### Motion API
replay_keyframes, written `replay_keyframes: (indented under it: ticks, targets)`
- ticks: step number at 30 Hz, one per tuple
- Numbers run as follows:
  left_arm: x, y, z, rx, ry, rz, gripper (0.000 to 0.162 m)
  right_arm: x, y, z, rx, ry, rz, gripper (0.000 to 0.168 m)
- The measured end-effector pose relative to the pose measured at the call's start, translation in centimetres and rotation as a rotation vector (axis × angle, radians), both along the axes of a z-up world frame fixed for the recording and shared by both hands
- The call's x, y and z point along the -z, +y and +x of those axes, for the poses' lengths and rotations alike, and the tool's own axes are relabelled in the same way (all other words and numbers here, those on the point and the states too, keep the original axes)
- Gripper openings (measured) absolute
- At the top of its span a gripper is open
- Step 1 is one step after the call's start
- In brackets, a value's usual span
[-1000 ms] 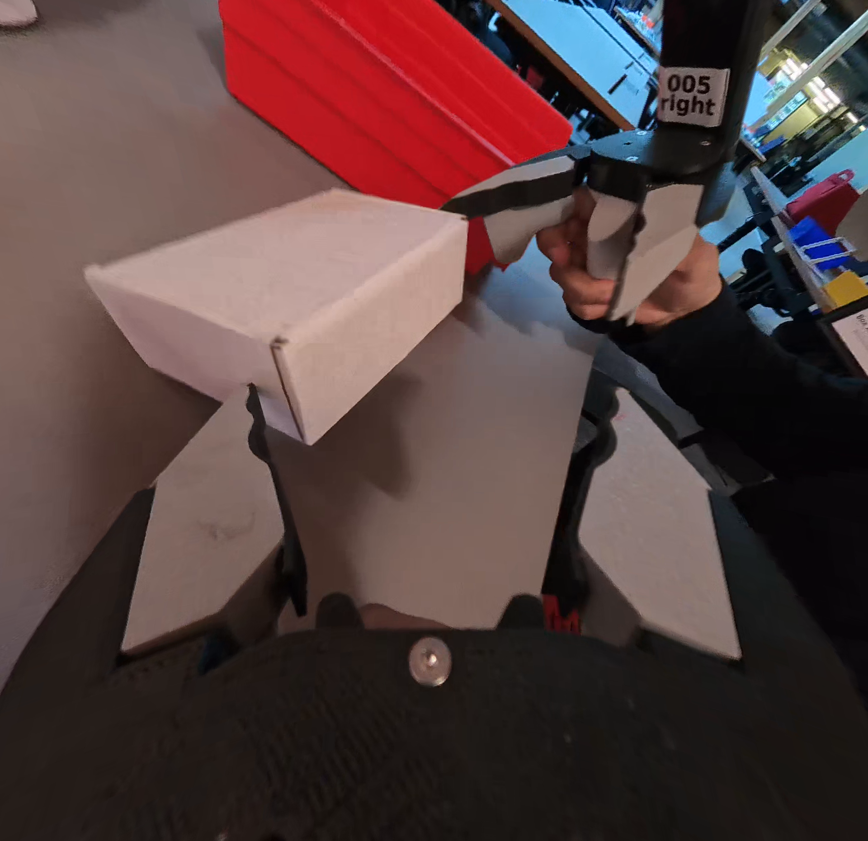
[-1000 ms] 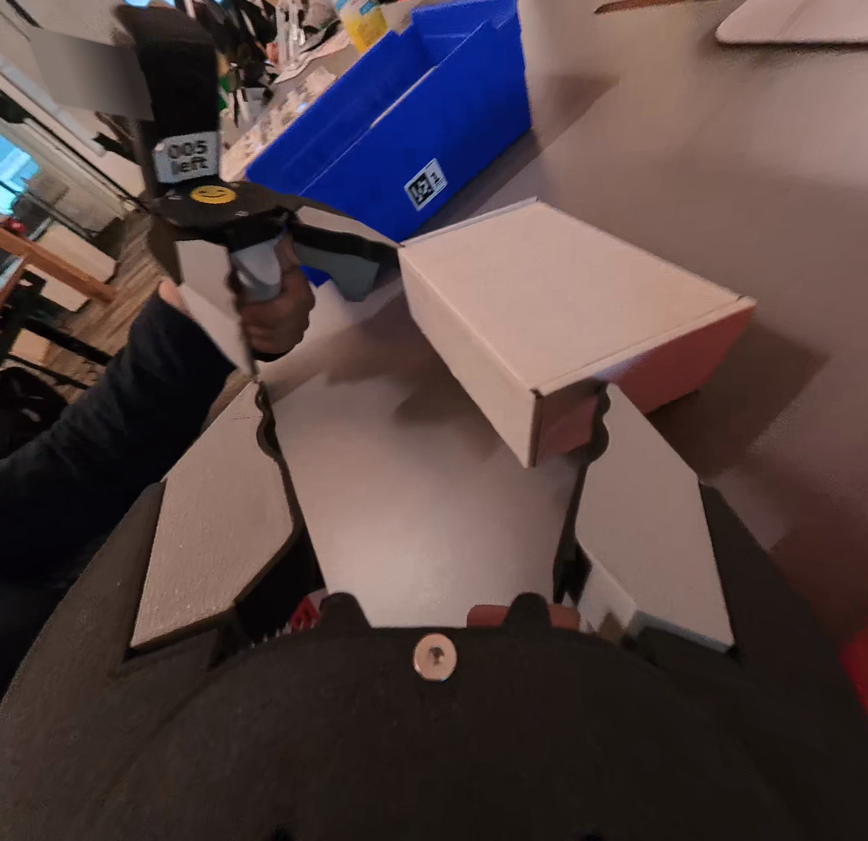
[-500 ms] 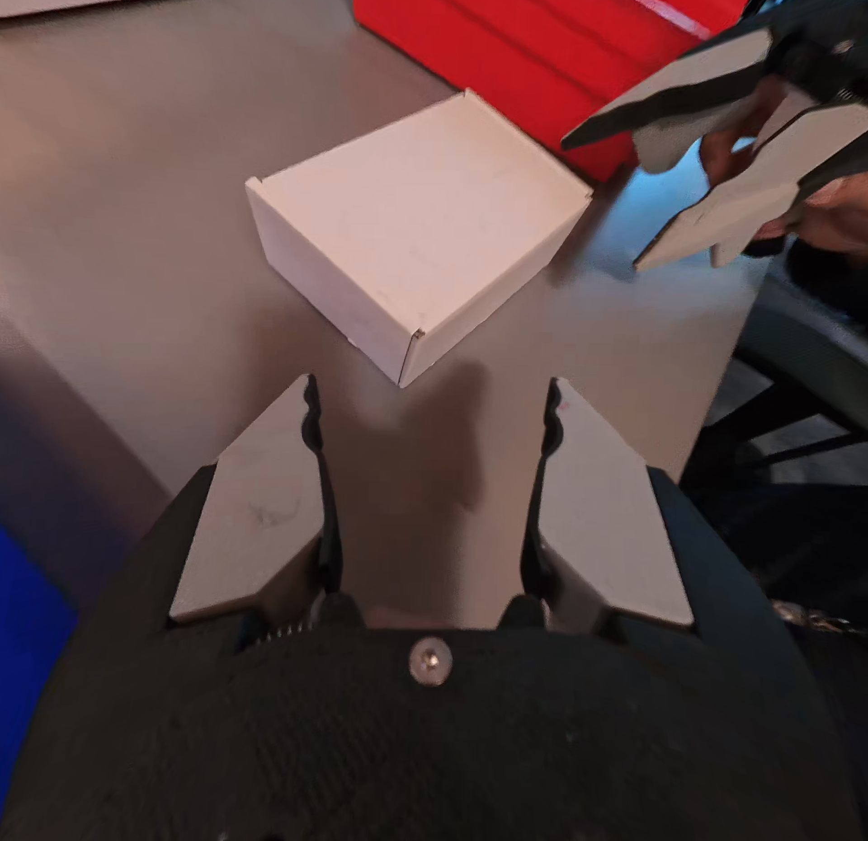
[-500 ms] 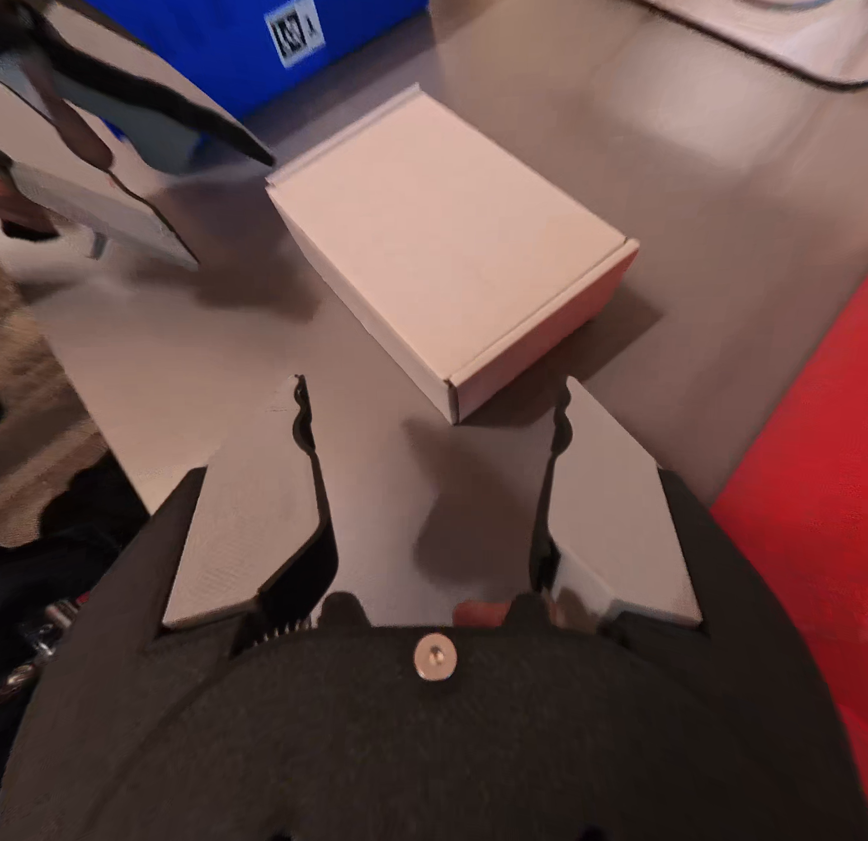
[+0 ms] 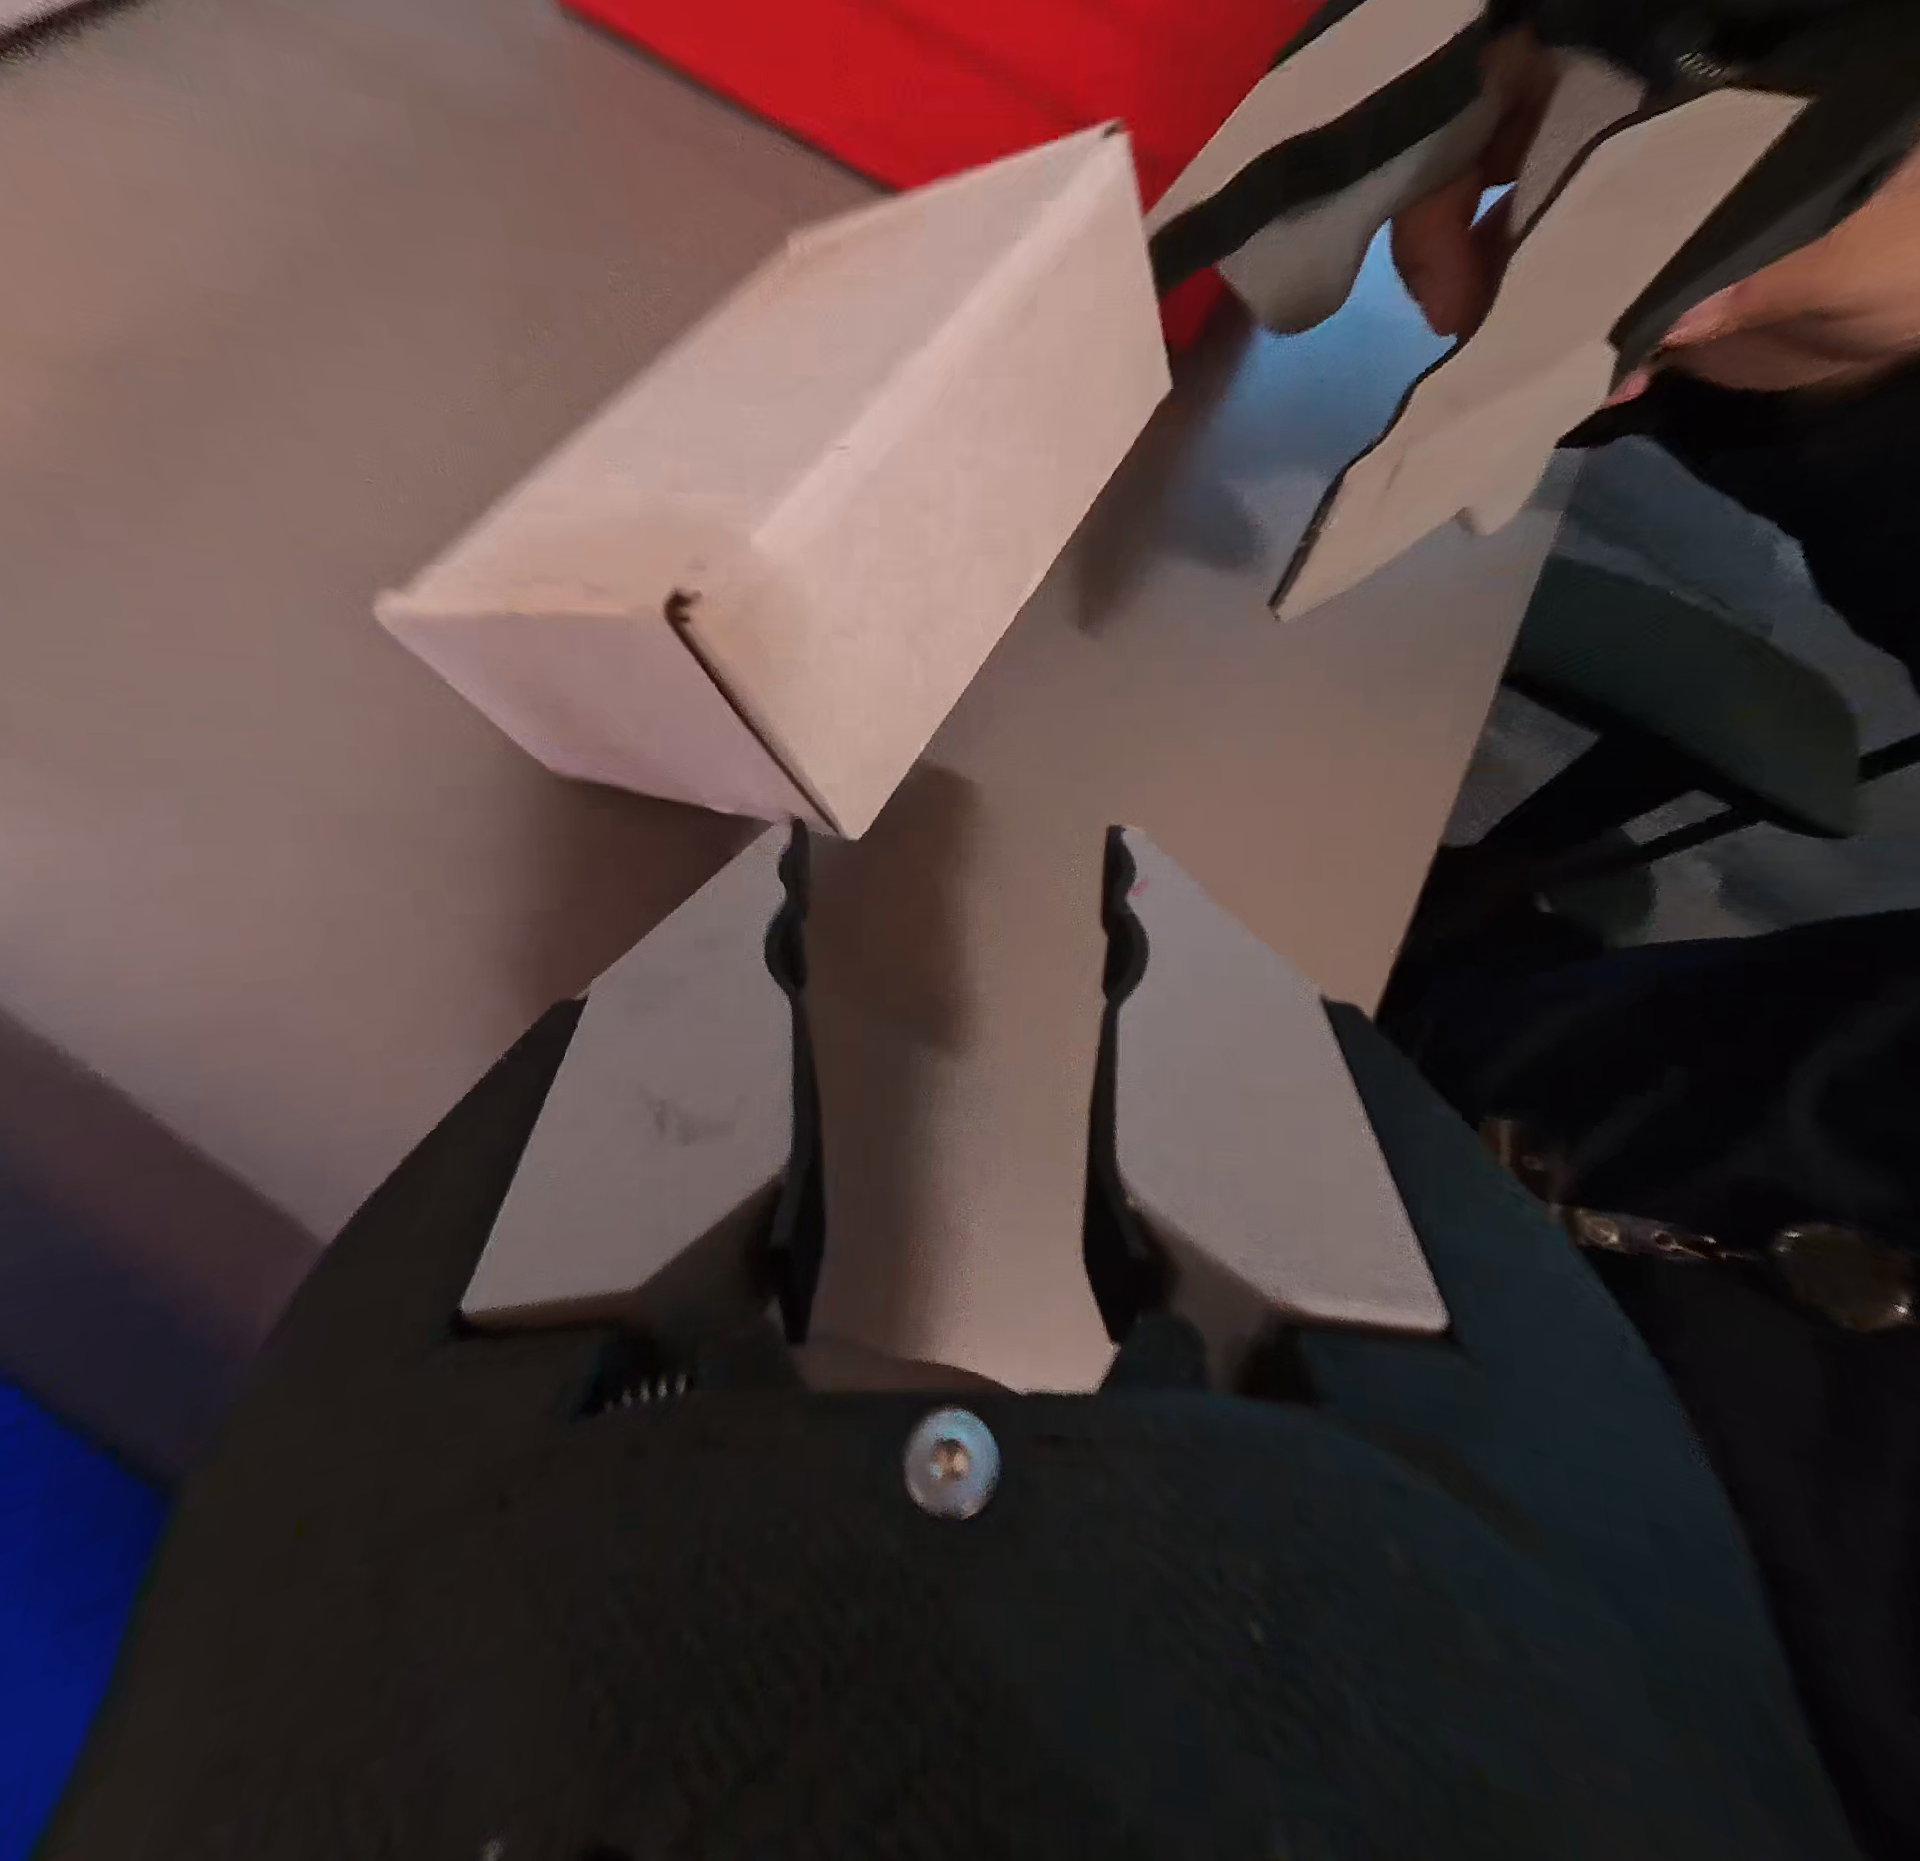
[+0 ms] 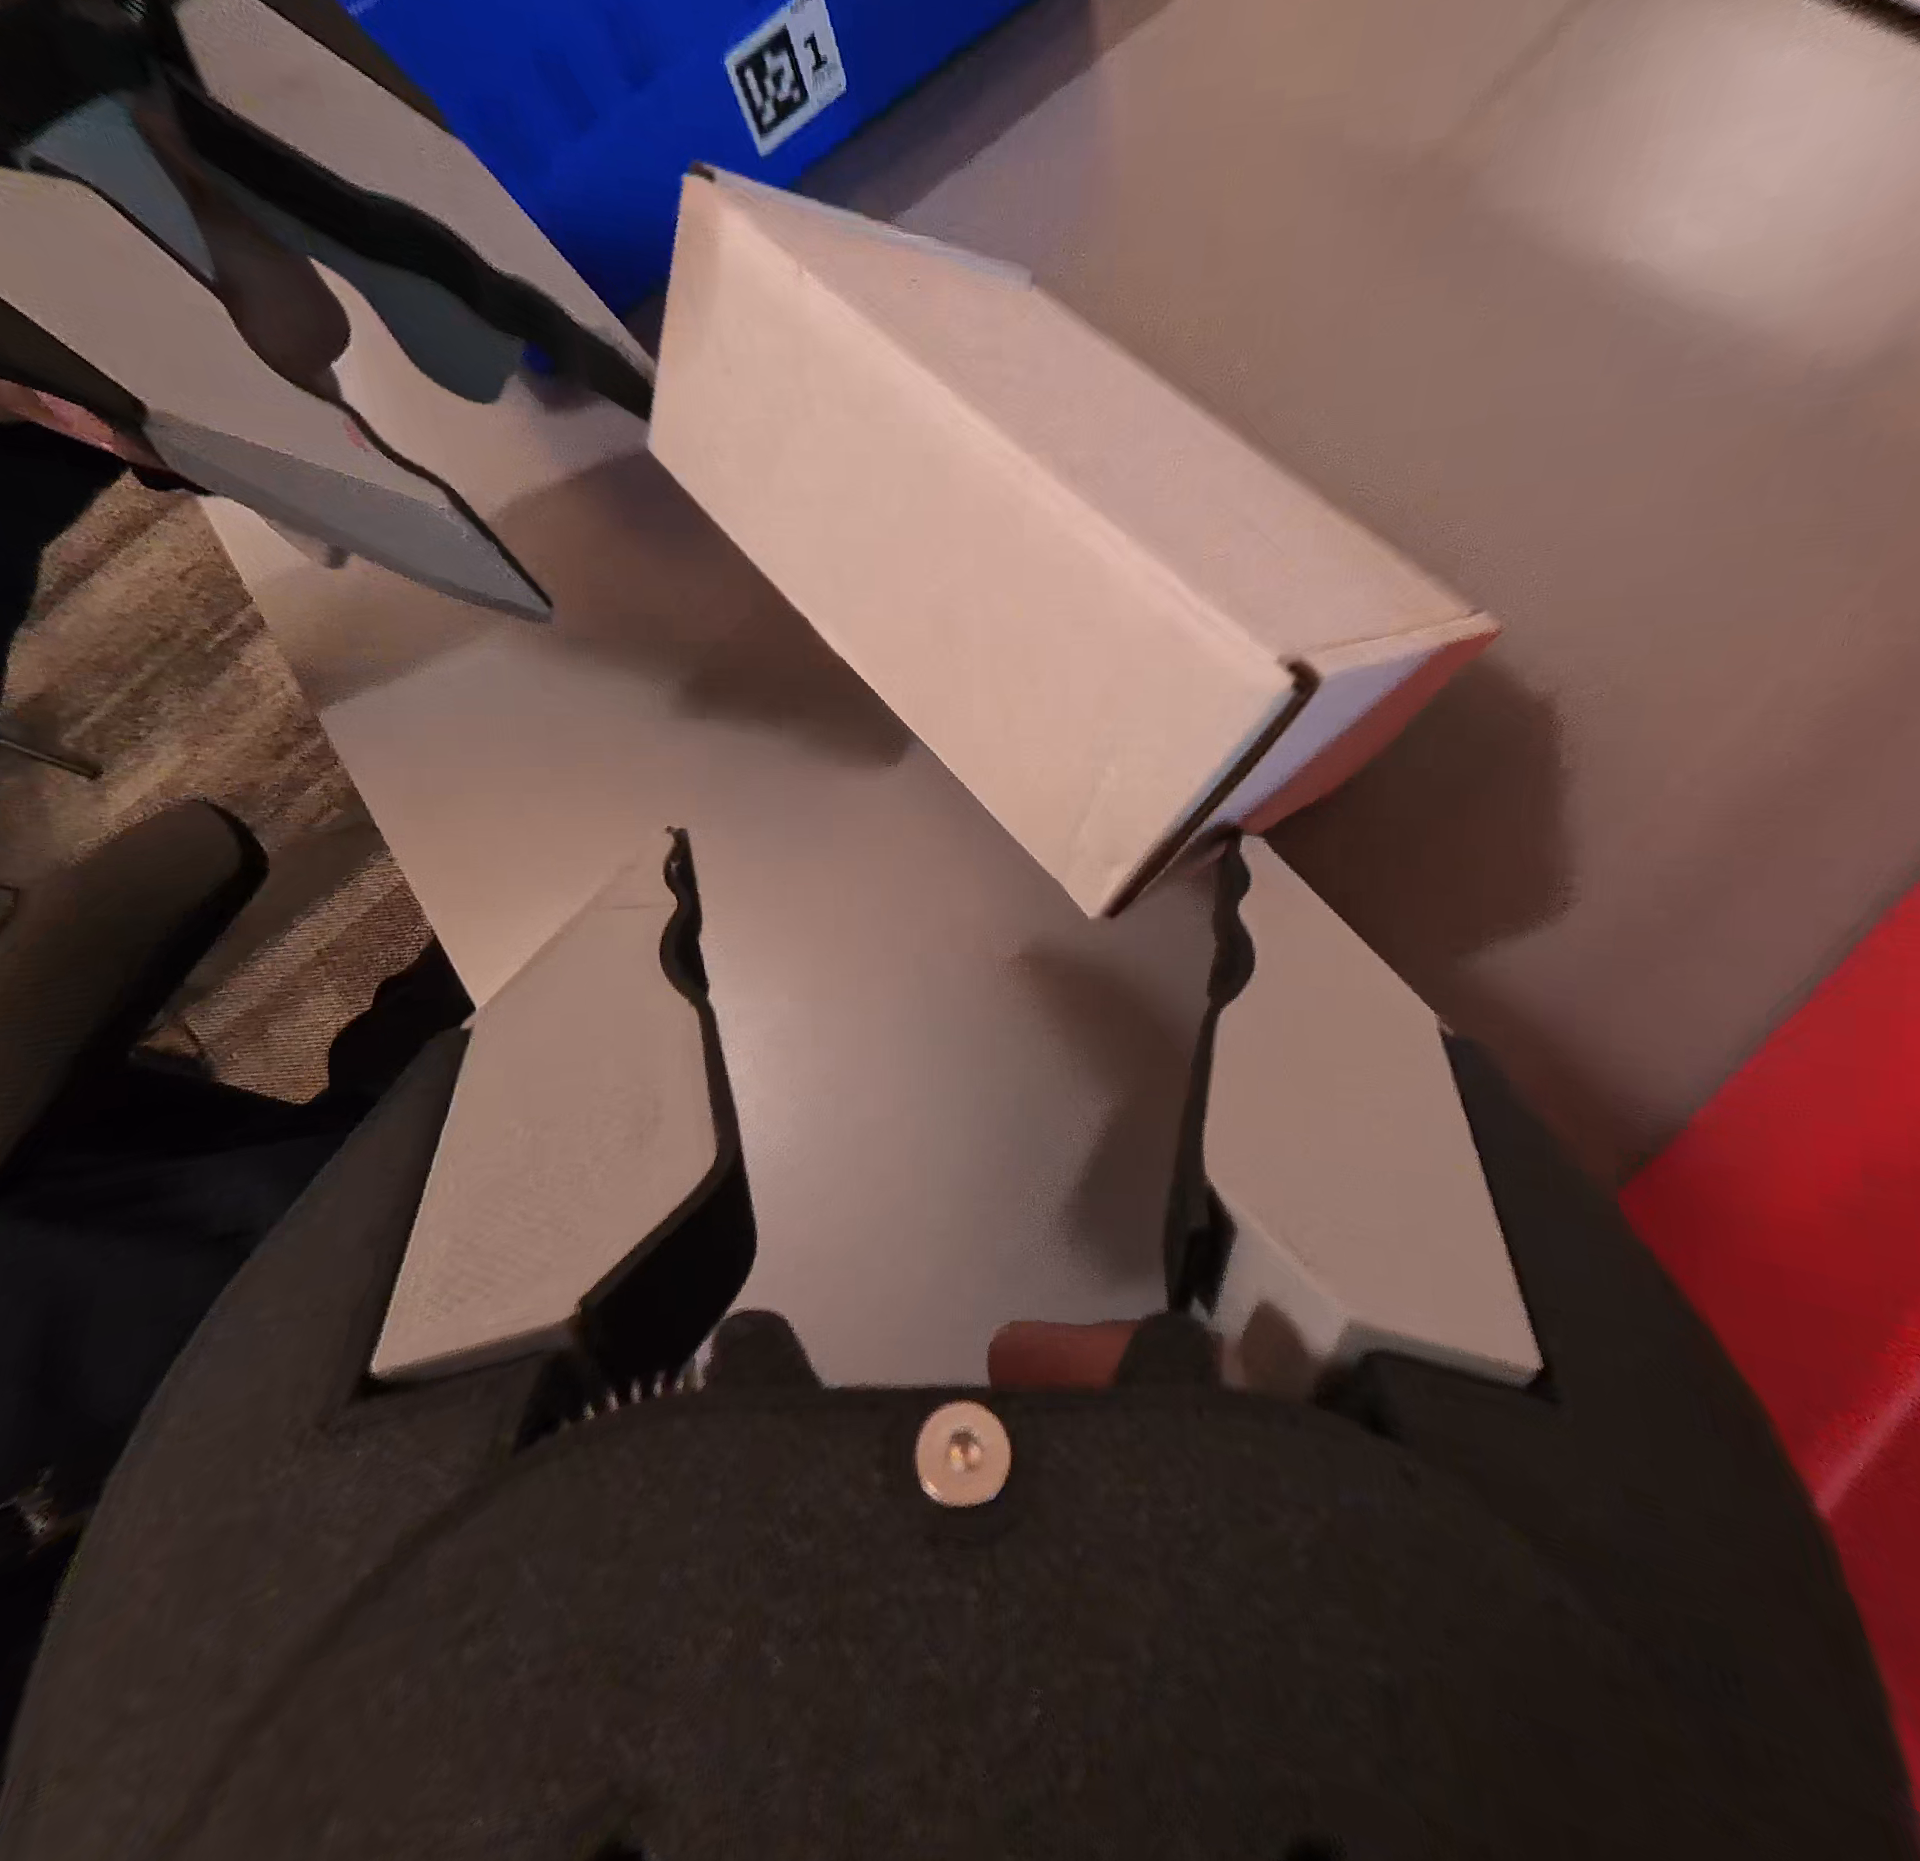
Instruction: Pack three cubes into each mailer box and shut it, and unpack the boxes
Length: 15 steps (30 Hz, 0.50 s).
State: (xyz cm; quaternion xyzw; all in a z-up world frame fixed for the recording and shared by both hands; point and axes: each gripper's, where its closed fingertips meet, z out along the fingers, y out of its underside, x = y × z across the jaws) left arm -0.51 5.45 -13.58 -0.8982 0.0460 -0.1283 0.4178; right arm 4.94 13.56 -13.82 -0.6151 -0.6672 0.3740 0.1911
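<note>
A closed white mailer box (image 5: 831, 481) stands tilted over the grey table (image 5: 260, 357), one long edge raised. My left gripper (image 5: 951, 845) is open and empty, its left fingertip at the box's near corner. My right gripper (image 5: 1218, 427), held by a hand, is open, with one fingertip at the box's far corner. In the right wrist view the box (image 6: 966, 564) tilts the same way. There my right gripper (image 6: 954, 845) has its right fingertip at the near corner, and the left gripper (image 6: 592, 507) touches the far corner. No cubes show.
A red bin (image 5: 935, 35) stands just behind the box and also shows in the right wrist view (image 6: 1787, 1240). A blue bin (image 6: 623, 45) with a square tag stands on the other side. The table edge and a chair (image 5: 1683, 689) are at the right.
Half a second ago the box lay flat on the table with both grippers back from it. Now both have closed in on opposite corners and the box is tilted. The left jaws have narrowed.
</note>
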Motion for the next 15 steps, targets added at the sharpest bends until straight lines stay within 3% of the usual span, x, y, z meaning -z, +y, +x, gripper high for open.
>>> replay_keyframes:
  ticks: [3, 6, 9, 15]
  targets:
    - [-1.4, 0.3, -0.7, -0.008, 0.041, 0.012, 0.052, -1.3, 0.5, -0.8, 0.0, 0.01, -0.035, 0.096]
    - [-2.2, 0.8, -1.2, -0.032, -0.006, 0.025, 0.062, -2.7, 0.7, -1.5, 0.003, 0.036, -0.086, 0.096]
    - [-3.0, 1.4, -2.3, -0.078, -0.038, 0.077, 0.06, -2.5, 0.9, -1.9, -0.006, 0.019, -0.135, 0.093]
    - [-2.1, 1.1, -4.2, -0.168, -0.066, 0.124, 0.072, -3.1, 2.5, -1.8, 0.031, 0.085, -0.148, 0.091]
